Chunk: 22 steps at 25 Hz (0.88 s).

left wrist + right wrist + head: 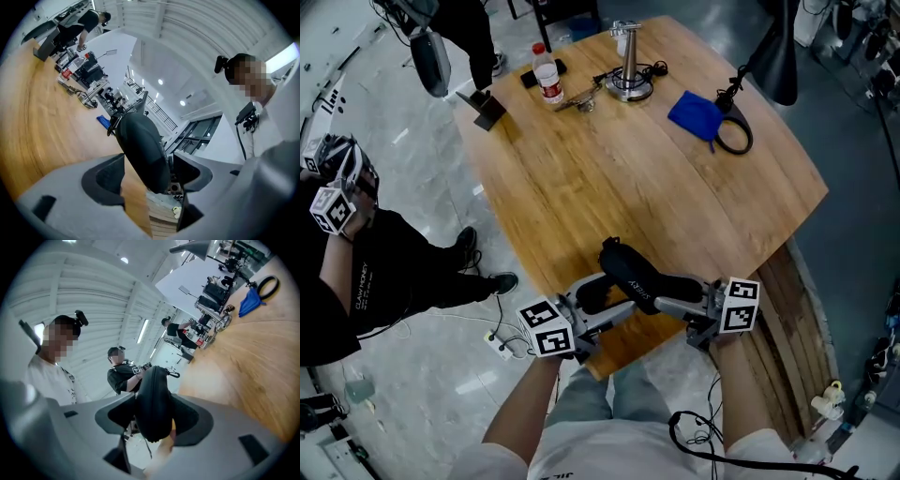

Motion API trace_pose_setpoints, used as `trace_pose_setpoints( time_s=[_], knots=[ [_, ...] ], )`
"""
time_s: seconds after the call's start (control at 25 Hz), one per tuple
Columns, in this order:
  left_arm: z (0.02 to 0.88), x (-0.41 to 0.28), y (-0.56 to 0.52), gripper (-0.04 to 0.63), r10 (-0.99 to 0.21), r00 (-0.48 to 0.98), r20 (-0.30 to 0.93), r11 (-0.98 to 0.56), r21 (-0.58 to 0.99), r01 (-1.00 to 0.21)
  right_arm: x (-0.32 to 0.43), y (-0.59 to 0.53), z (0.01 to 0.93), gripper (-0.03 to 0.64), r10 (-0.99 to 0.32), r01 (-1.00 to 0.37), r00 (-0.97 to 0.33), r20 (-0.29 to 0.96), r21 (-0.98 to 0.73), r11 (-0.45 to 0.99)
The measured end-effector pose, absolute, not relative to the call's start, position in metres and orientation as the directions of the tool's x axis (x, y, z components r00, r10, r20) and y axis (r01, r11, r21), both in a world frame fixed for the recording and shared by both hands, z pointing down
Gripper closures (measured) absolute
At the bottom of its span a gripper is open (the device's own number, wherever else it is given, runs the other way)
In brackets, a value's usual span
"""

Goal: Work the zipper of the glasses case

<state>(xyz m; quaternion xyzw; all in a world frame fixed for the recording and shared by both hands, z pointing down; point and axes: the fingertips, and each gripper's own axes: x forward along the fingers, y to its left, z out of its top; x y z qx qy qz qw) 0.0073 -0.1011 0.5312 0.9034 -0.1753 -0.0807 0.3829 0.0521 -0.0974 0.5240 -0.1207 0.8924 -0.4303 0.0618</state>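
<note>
The glasses case (636, 275) slants, far end toward the table (675, 187); right tool (670, 300) clamps it, left tool (600, 298) apart around it

Both bare forearms come in from bottom of head view, left forearm (520, 412) and right forearm (741, 398), roughly side by side. Grey plastic left gripper (598, 298) with marker cube sits level, tip angled in toward other one. Its jaws are apart, loose around one end of black oval glasses case (637, 279), gap showing on one side, no squeeze. Grey plastic right gripper (680, 302) also level, jaws clamped on other end of case, pads pressing both sides.
</note>
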Motion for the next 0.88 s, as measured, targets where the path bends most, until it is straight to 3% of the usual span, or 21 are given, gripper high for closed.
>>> trace_pose_setpoints(
  time_s=[0.32,0.48,0.64,0.8,0.84,0.88],
  knots=[
    [0.516,0.006,-0.101,0.273,-0.376,0.925,-0.054,-0.661,0.716,-0.226,0.033,-0.075,0.519,0.379,-0.134,-0.076,-0.991,-0.013,-0.765,0.64],
    [0.512,0.005,-0.099,0.299,-0.375,0.926,-0.039,-0.706,0.659,-0.258,0.032,-0.075,0.523,0.377,-0.143,-0.134,-0.989,0.047,-0.706,0.696],
    [0.518,-0.012,-0.109,0.305,-0.469,0.878,0.092,-0.736,0.508,-0.447,0.055,-0.093,0.524,0.376,-0.261,-0.305,-0.951,0.163,-0.605,0.735],
    [0.525,-0.021,-0.122,0.306,-0.605,0.713,0.354,-0.732,0.105,-0.673,0.058,-0.113,0.46,0.381,-0.487,-0.538,-0.833,0.262,-0.18,0.824],
    [0.524,-0.022,-0.124,0.307,-0.638,0.666,0.387,-0.714,0.028,-0.7,0.047,-0.115,0.435,0.451,-0.534,-0.563,-0.809,0.244,-0.061,0.824],
    [0.525,-0.024,-0.125,0.307,-0.667,0.62,0.414,-0.693,-0.039,-0.72,0.037,-0.114,0.414,0.589,-0.57,-0.579,-0.787,0.235,0.037,0.814]
  ],
)
